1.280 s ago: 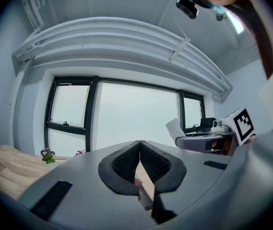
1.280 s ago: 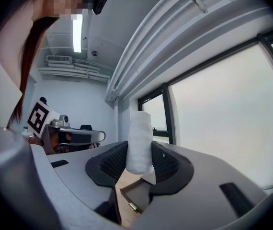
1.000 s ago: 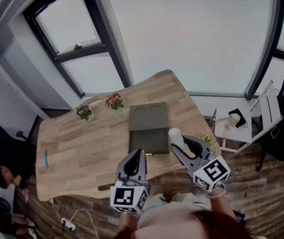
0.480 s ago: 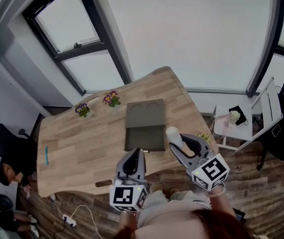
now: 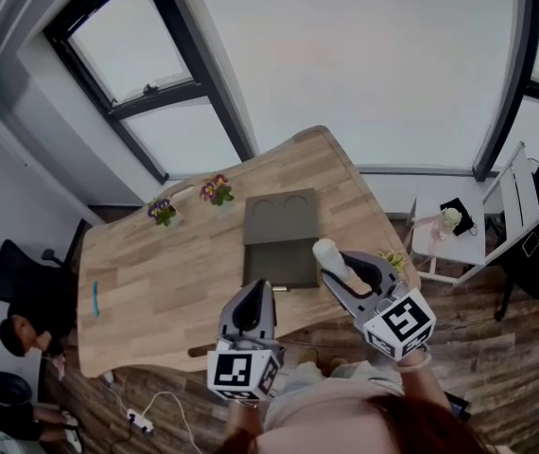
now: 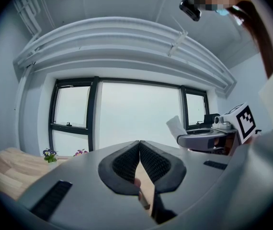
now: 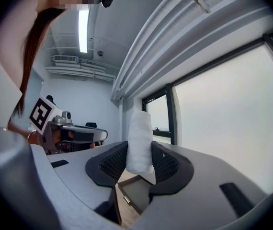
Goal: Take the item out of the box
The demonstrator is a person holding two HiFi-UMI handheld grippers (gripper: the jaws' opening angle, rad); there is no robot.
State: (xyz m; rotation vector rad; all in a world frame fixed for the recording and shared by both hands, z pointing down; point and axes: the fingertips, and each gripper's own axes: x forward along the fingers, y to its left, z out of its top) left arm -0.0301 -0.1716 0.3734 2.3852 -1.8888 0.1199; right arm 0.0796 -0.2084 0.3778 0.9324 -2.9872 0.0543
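The right gripper (image 5: 343, 272) clamps a white roll (image 5: 330, 256) upright between its jaws, above the table's (image 5: 156, 272) near right edge, just right of the open box (image 5: 282, 239). The left gripper (image 5: 261, 291), jaws pressed together and empty, hangs by the box's near edge.

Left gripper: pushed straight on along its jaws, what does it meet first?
Probably nothing near. The left gripper points about level, so it looks set to pass over the open box and table toward the window; height above the box is unclear.
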